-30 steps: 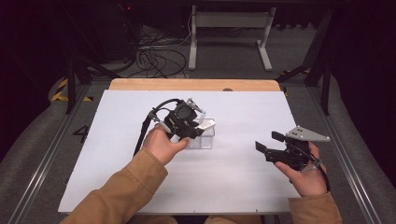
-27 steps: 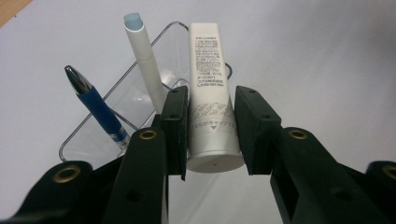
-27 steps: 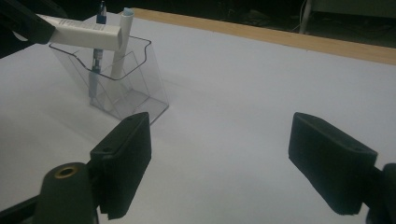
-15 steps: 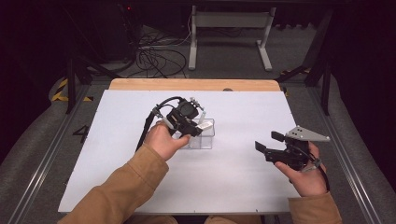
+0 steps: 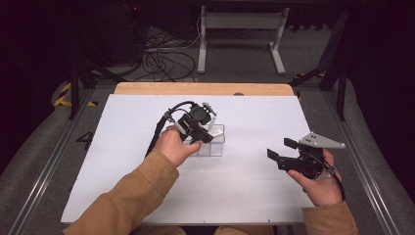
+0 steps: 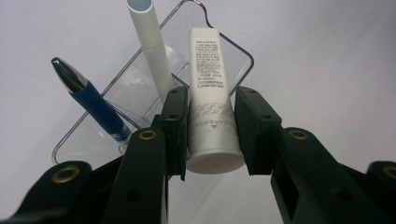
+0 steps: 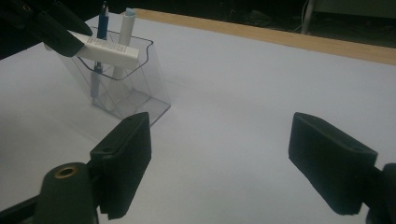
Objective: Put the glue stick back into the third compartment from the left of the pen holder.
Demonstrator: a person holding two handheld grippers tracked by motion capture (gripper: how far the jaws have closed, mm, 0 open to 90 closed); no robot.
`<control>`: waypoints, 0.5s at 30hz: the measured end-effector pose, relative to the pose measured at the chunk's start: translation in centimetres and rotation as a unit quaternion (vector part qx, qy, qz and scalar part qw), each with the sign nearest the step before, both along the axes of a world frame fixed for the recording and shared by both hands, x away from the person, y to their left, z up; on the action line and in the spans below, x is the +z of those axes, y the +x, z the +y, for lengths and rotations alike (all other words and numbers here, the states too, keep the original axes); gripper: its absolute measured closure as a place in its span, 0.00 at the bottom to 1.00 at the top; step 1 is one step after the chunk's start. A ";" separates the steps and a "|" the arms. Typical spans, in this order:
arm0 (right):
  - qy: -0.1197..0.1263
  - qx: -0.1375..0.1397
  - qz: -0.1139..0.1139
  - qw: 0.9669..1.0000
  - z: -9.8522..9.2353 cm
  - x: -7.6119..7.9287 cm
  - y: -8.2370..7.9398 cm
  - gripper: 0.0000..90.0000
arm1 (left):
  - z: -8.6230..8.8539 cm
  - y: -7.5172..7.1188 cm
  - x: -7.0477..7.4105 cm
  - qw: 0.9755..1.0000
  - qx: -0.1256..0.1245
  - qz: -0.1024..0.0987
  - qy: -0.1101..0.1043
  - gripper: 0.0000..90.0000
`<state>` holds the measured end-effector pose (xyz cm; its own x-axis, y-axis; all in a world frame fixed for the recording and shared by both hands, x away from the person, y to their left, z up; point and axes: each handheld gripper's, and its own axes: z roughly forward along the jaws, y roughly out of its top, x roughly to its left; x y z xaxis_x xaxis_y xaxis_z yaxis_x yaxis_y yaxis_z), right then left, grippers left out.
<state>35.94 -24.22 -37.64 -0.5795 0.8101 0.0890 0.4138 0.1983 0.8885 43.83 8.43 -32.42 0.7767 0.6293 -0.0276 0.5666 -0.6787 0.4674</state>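
moved: left gripper (image 5: 208, 128) with white tube (image 6: 210, 100) shifted slightly toward clear holder (image 5: 215, 147)
table (image 5: 122, 161): white
holder: mid-table, blue pen (image 6: 91, 100) and white stick (image 6: 152, 51) inside
left gripper: clamped on tube, tube over holder mouth
right gripper (image 5: 280, 150): jaws wide, empty, well apart from holder

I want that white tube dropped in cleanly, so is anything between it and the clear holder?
Nothing blocks it. The left gripper holds the white tube over the clear holder, beside a blue pen and white stick.

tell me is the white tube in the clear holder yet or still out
Still out. The left gripper holds the white tube level above the clear holder, its far end over the rim; the blue pen and white stick stand inside.
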 end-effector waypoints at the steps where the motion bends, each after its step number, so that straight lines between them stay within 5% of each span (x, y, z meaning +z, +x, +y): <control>1: 0.000 0.000 0.000 1.000 0.0 0.0 0.0 0.24 | 0.0 0.0 0.0 1.000 0.000 0.001 -0.001 0.74; 6: -0.001 0.001 0.000 1.000 0.0 0.0 0.0 0.24 | -0.2 0.2 -0.1 1.000 0.003 -0.016 -0.015 0.73; 15: 0.000 0.000 -0.004 1.000 0.0 0.0 0.0 0.24 | 0.8 -0.6 1.0 0.995 -0.002 -0.063 -0.078 0.44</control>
<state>35.94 -24.25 -37.64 -0.5809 0.8095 0.0845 0.4063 0.1985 0.8919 43.27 9.28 -31.39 0.7820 0.6227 -0.0263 0.4945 -0.5942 0.6343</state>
